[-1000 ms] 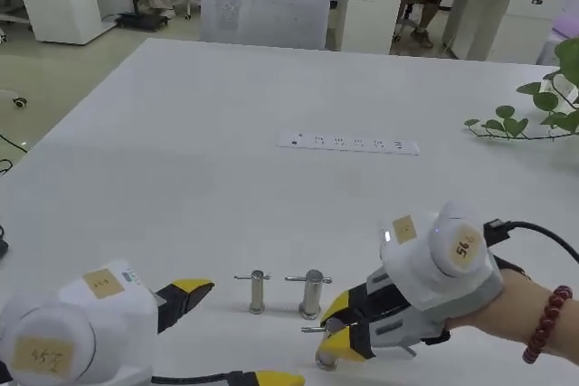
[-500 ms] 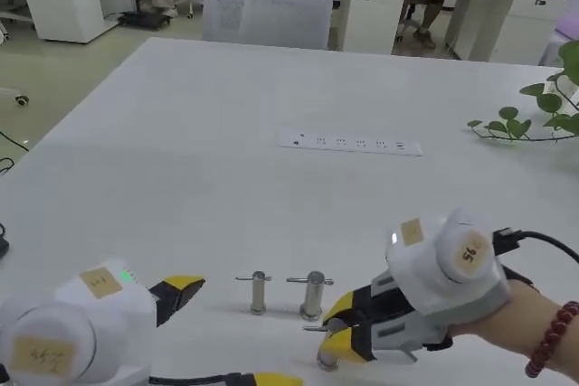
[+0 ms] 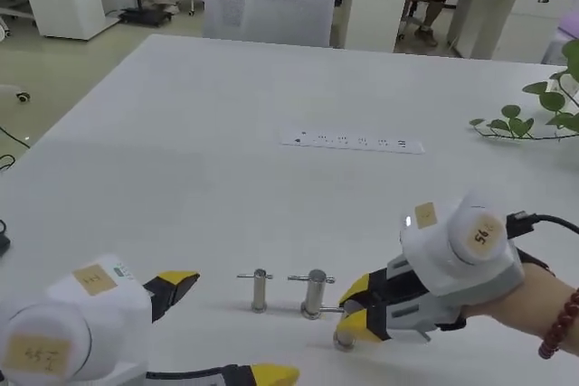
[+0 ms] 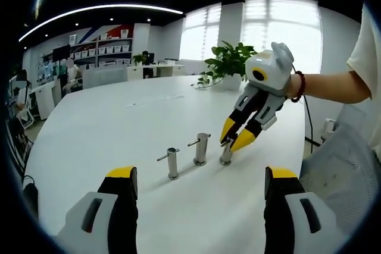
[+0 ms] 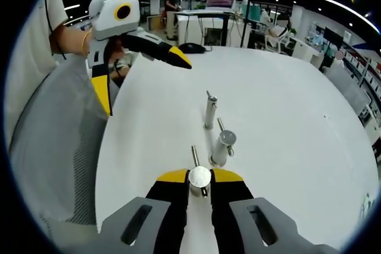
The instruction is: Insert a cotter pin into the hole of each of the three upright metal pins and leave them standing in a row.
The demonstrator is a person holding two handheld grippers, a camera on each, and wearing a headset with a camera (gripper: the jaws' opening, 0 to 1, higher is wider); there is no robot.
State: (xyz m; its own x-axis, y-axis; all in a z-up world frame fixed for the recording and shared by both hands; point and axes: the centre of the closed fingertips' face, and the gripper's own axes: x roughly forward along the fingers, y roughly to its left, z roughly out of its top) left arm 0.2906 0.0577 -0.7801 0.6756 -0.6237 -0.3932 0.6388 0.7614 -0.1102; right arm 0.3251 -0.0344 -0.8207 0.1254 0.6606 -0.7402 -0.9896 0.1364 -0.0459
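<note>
Three upright metal pins stand near the table's front edge. The first pin (image 3: 260, 289) (image 4: 172, 163) (image 5: 209, 110) and the second pin (image 3: 314, 293) (image 4: 201, 149) (image 5: 221, 146) each carry a cotter pin crosswise through the top. My right gripper (image 3: 360, 311) (image 4: 237, 135) (image 5: 200, 178) is shut on the head of the third pin (image 3: 344, 340) (image 4: 226, 153) (image 5: 200, 178), which also has a cotter pin through it. That pin stands a little nearer to me than the other two. My left gripper (image 3: 224, 327) (image 4: 200, 175) (image 5: 143, 78) hangs open to the left of the row, holding nothing.
A white power strip (image 3: 350, 142) lies mid-table, beyond the pins. A leafy plant (image 3: 543, 110) reaches in at the right edge. A grey chair (image 3: 267, 14) and other desks stand behind the far edge. The white table (image 3: 181, 178) is bare around the pins.
My right gripper has shifted slightly right and away from me with the third pin, bringing it closer to the row. My left gripper has drifted a little down and left.
</note>
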